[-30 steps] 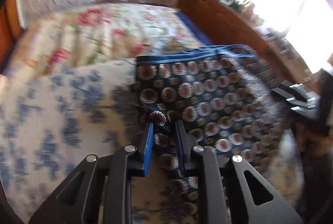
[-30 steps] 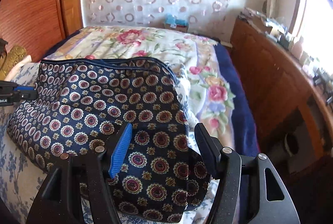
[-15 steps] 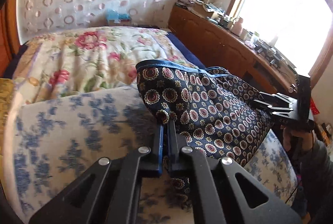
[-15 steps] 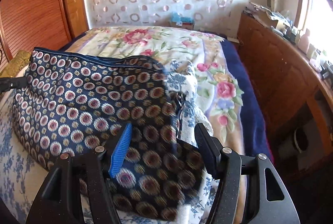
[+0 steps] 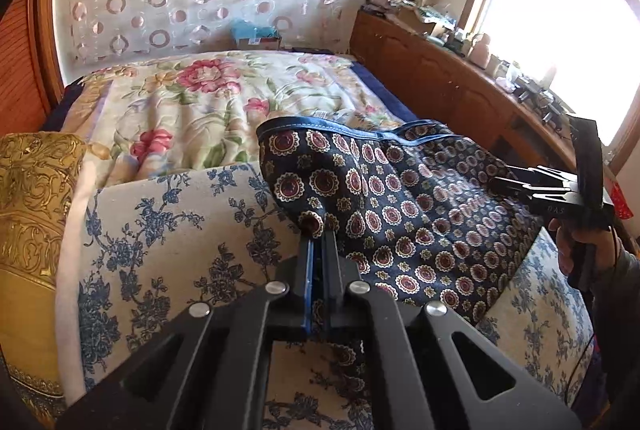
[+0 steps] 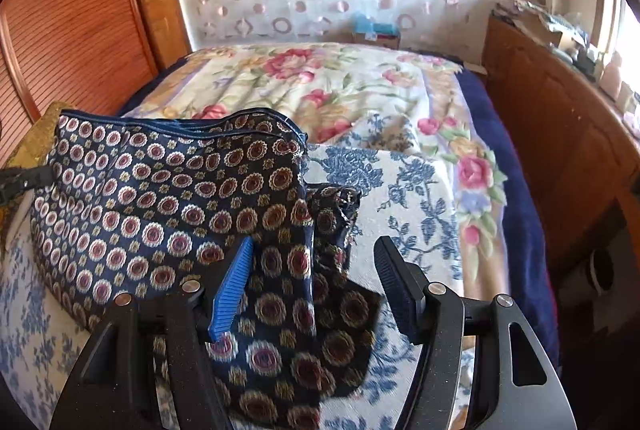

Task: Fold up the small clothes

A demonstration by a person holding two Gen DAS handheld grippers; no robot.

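The fold looks barely begun: the navy garment printed with maroon-and-cream medallions (image 5: 400, 198) lies bunched and partly doubled on the blue-flowered white bedspread (image 5: 168, 230), nothing squared. The left tongs (image 5: 319, 236) are pressed together, pinching its near corner. The right view alone shows the right tongs (image 6: 316, 282) spread over loose cloth, gripping nothing; the left view alone shows the person's hand (image 5: 576, 250).

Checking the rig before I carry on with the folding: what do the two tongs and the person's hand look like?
Both tongs are black, with angular cut-out linkage arms and silver pivot bolts. The left tongs and right tongs each carry one ribbed blue pad and one black pad. In the left view, the hand grips a black handle bearing faint lettering, with a thin dark cable trailing down and a dark grey sleeve.
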